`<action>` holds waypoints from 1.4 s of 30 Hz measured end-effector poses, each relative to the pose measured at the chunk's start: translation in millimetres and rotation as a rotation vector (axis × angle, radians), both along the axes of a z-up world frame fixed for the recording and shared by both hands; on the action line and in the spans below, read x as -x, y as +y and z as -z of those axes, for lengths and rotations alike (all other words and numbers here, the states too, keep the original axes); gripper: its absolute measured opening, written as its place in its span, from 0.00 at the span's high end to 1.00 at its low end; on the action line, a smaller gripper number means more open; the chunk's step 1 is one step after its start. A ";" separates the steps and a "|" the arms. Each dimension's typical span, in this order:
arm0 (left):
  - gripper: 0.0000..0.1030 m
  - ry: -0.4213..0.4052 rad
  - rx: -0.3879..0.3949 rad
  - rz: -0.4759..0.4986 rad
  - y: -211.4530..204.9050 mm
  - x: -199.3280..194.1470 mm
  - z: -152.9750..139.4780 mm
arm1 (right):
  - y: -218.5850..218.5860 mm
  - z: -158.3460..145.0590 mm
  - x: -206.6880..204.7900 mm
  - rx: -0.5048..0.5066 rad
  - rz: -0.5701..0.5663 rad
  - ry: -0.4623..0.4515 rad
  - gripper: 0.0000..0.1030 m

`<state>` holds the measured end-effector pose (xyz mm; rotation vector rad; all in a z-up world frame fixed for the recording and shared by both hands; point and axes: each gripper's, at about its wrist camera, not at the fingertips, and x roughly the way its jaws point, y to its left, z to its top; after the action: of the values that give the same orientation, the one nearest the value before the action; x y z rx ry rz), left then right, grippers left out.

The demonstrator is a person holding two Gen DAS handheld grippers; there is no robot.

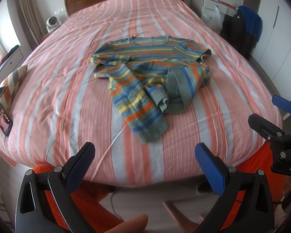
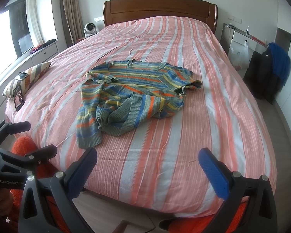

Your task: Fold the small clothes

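Note:
A small striped knit sweater [image 1: 145, 77], in grey, blue, yellow and orange, lies rumpled on the bed, neck toward the headboard, with its hem and one sleeve bunched toward the foot. It also shows in the right wrist view [image 2: 130, 95]. My left gripper [image 1: 145, 159] is open and empty, held over the foot edge of the bed, short of the sweater. My right gripper [image 2: 147, 165] is open and empty too, over the foot edge to the right. The right gripper also shows at the right edge of the left wrist view [image 1: 269, 116].
The bed [image 2: 203, 116] has a pink, white and grey striped cover and a wooden headboard [image 2: 161, 9]. A striped cushion [image 2: 27, 77] and a phone [image 2: 18, 97] lie at its left edge. A dark chair with blue cloth [image 2: 271, 71] stands to the right.

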<state>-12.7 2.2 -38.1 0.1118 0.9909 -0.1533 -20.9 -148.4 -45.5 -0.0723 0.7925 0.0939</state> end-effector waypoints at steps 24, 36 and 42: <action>0.00 0.003 0.001 0.001 1.4 0.0 0.9 | 1.9 -0.3 -1.4 0.006 -0.001 0.005 0.00; 0.00 0.002 0.000 0.000 1.1 -0.3 0.4 | 2.5 0.5 -1.7 0.008 -0.001 0.006 0.00; 0.00 0.004 -0.001 -0.002 2.8 1.1 5.9 | 2.9 0.3 -2.1 0.008 -0.001 0.002 0.00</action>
<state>-13.8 5.0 -44.0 0.1120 0.9949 -0.1512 -18.8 -145.5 -45.9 -0.0805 0.7944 0.0916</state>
